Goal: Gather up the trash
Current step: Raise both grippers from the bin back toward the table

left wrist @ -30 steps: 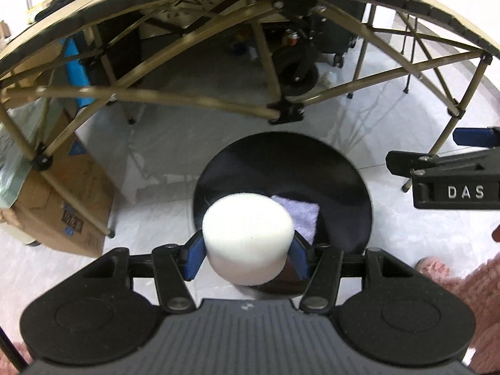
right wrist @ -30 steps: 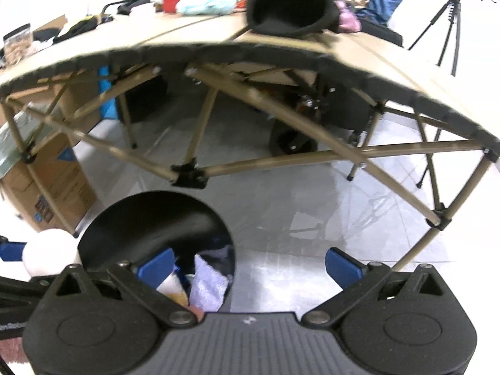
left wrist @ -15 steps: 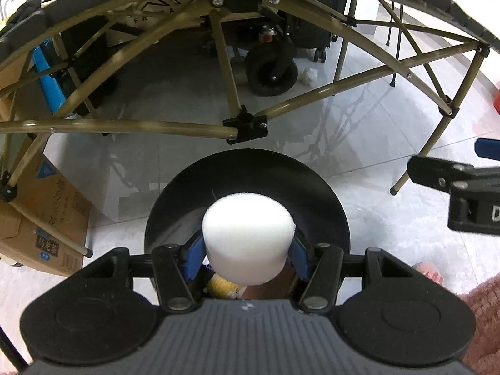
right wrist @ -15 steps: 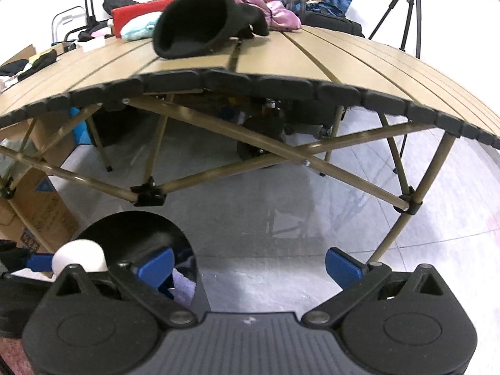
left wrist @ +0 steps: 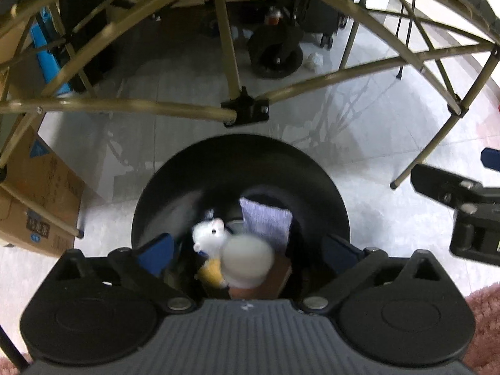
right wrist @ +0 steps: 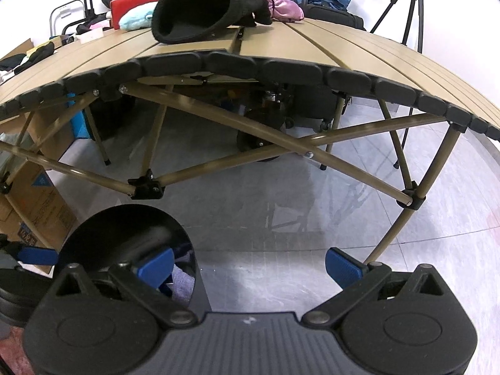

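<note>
Now the left gripper [left wrist: 247, 247] hangs right over the black bin [left wrist: 240, 159] with its fingers opening so the white foam lump [left wrist: 248, 261], free of them, drops inside with the other trash, while the right gripper [right wrist: 248, 264] waits beside it, fingers apart and empty.

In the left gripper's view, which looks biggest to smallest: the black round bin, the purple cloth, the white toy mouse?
1. Black round bin
2. Purple cloth
3. White toy mouse
The cloth and mouse are partly hidden, so their order is unsure.
</note>
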{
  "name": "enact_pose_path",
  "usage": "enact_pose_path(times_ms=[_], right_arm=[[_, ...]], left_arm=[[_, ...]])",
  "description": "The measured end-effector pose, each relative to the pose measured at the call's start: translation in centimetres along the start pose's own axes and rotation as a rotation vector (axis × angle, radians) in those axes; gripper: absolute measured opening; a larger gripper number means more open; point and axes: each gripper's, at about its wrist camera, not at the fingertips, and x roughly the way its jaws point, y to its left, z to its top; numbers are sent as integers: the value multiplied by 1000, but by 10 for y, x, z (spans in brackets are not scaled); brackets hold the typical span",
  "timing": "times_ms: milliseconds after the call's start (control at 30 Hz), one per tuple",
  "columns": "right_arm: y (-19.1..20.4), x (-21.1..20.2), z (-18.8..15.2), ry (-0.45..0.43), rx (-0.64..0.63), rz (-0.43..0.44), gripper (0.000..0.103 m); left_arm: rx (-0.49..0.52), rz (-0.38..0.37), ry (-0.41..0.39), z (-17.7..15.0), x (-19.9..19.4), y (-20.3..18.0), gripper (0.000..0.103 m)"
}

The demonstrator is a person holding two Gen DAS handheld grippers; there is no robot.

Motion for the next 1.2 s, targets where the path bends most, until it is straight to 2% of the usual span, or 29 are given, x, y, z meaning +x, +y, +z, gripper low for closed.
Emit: enact_pose_path(times_ms=[167,700,967,1200], right_arm=[[0,-1,0,-2,5,0,103],[0,-2,-1,-1,-1,6,103],[-1,-9,0,-28,4,14,103],[1,-35,4,-137,-6,58,103]], left_arm=[[-15,6,66,-4,9,3,103],[-9,24,74,-7,7,2,103],[-7,28,34,-7,-7,4,103],[9,52,-60,-9,-30,7,103]])
